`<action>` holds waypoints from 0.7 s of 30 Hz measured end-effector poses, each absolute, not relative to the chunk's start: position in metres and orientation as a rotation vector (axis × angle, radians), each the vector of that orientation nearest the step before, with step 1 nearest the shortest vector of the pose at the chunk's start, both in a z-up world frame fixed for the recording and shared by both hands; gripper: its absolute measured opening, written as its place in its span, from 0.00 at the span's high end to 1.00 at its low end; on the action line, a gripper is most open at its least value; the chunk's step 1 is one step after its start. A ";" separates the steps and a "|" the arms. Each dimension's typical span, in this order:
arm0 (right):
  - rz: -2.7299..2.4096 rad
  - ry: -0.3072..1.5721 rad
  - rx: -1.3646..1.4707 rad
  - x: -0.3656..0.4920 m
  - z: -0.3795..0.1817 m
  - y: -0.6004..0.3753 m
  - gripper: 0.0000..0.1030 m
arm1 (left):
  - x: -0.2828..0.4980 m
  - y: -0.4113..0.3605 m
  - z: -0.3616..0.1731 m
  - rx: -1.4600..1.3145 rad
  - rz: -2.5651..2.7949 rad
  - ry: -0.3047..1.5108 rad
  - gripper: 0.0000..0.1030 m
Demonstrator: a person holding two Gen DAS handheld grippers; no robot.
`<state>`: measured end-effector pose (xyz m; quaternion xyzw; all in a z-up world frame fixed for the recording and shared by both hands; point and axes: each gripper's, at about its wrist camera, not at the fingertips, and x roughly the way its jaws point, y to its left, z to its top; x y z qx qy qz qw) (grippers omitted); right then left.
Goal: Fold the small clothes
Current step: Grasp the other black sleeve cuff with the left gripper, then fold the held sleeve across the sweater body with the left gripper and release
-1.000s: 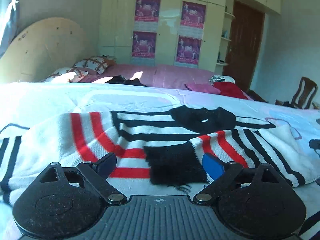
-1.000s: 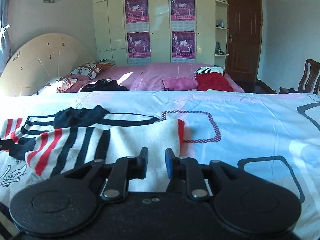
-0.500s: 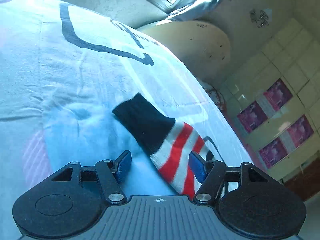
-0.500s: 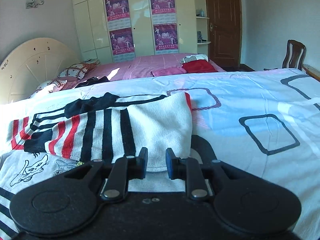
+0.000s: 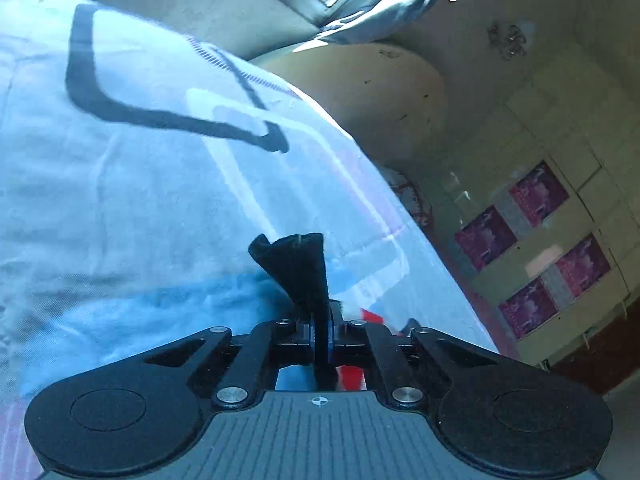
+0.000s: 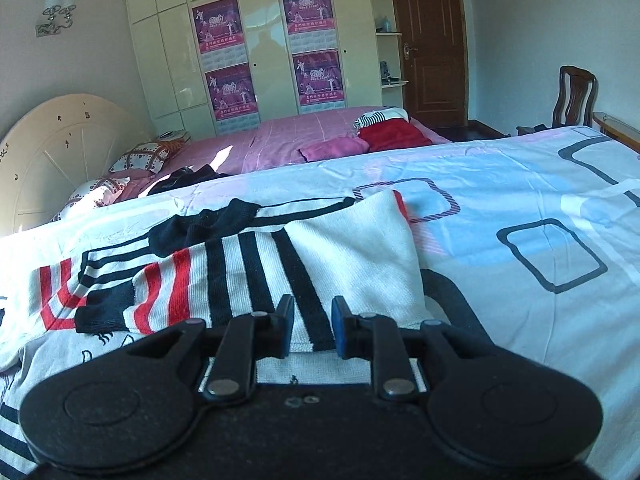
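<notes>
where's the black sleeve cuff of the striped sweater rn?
Left wrist view, centre: the black knit sleeve cuff is pinched in the left gripper, sticking up over the pale blue bedsheet.

Ribbed knit sweater, smooth cotton bedsheet, glossy wardrobe doors, matt black plastic tongs.

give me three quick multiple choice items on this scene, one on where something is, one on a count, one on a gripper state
1. Where does the red cloth lie?
A. on the pink bed
B. on the chair
C. under the sweater

2. How many purple posters hang on the wardrobe?
A. two
B. four
C. six

3. What is the left gripper doing?
A. open above the sheet
B. shut on nothing
C. shut on the black cuff

Key: 1 A, it sits on the pink bed near the door. 2 B, two columns of two show in the right wrist view. 3 C, the black cuff sticks up from between the closed jaws.
</notes>
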<state>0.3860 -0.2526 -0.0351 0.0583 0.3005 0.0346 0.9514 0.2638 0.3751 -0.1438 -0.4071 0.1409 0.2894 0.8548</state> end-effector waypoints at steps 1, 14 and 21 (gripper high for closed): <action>0.064 0.608 0.125 0.386 -0.035 -0.255 0.79 | 0.272 0.362 -0.131 -0.802 0.569 0.289 0.96; 0.030 0.574 0.145 0.380 -0.030 -0.296 0.78 | 0.428 0.096 -0.068 -0.344 0.075 0.407 0.96; -0.017 0.566 0.208 0.388 -0.032 -0.336 0.77 | 0.452 -0.010 -0.081 -0.224 -0.030 0.517 0.95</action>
